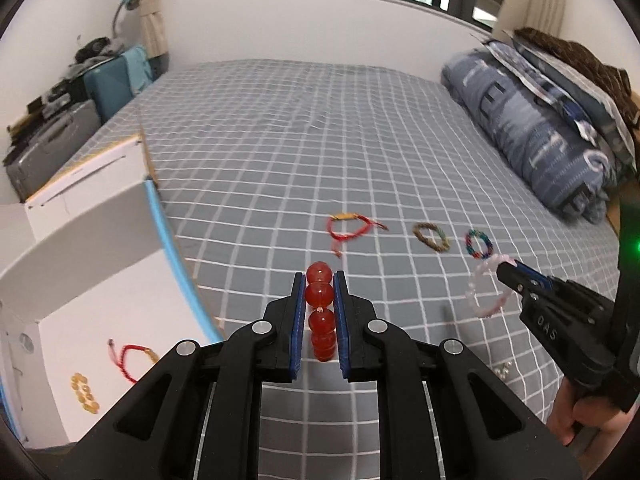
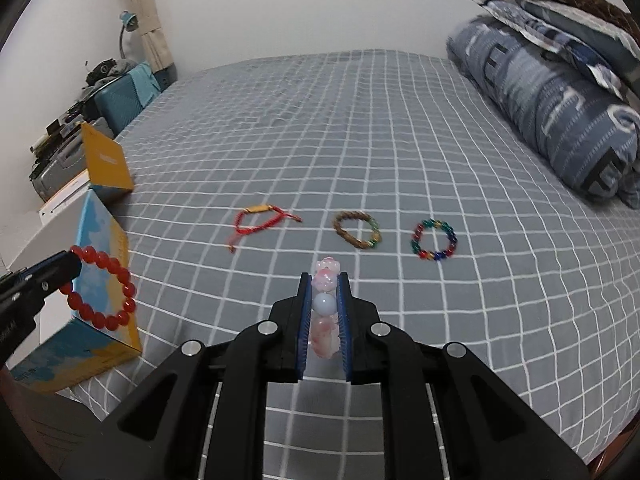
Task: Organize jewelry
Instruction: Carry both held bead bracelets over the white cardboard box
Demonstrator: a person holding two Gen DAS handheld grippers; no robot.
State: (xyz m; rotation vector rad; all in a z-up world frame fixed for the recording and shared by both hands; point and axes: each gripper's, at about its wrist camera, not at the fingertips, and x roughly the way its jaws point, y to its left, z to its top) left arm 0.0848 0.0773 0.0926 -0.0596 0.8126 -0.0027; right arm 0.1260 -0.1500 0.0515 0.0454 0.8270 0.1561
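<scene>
Left wrist view: the left gripper (image 1: 319,312) is clenched on the red bead bracelet (image 1: 320,312), white box (image 1: 100,304) at nine o'clock. Carry it well inside before releasing. The right gripper (image 2: 325,312) clasps the pink bracelet (image 2: 326,312).

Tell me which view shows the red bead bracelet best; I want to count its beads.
The right wrist view: the red bead bracelet hangs as a full ring from the left gripper. The left wrist view shows only four beads, edge-on between the pads.
</scene>
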